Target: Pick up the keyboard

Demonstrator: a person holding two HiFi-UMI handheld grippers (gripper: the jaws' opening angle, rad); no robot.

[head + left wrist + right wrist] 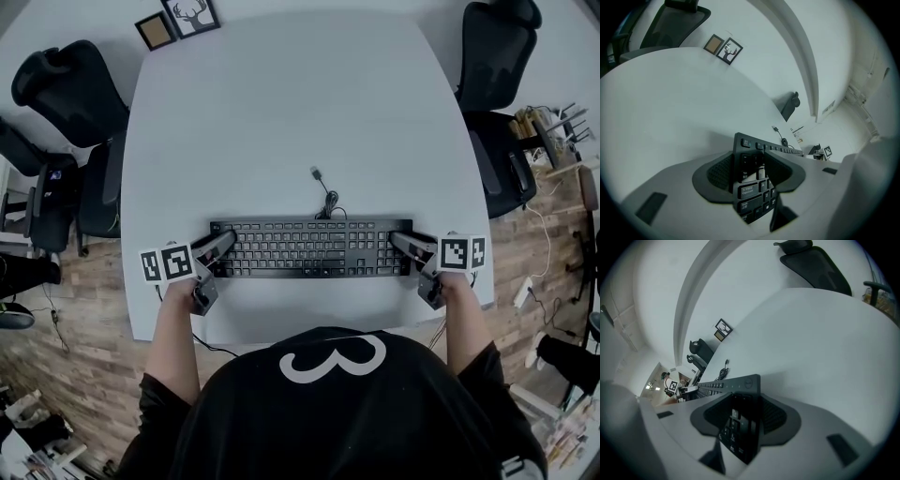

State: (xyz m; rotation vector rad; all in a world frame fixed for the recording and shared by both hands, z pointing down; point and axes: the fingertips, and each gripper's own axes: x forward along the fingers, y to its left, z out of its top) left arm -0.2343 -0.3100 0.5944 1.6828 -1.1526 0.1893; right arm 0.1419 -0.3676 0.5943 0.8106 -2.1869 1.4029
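Note:
A black keyboard point(309, 248) lies crosswise near the front of the white table point(281, 112). Its cable point(324, 195) trails toward the middle and ends in a loose plug. My left gripper point(221, 247) is shut on the keyboard's left end. In the left gripper view, its dark pads point(719, 171) clamp the keyboard point(752, 192) from both faces. My right gripper point(401, 243) is shut on the right end. In the right gripper view, the keyboard's corner point(740, 383) sits between the pads point(776, 416). Whether the keyboard rests on the table or hangs just above it, I cannot tell.
Two small picture frames point(178, 23) stand at the table's far left corner. Black office chairs stand to the left point(66, 94) and right point(492, 56) of the table. The table's front edge is just behind both hands.

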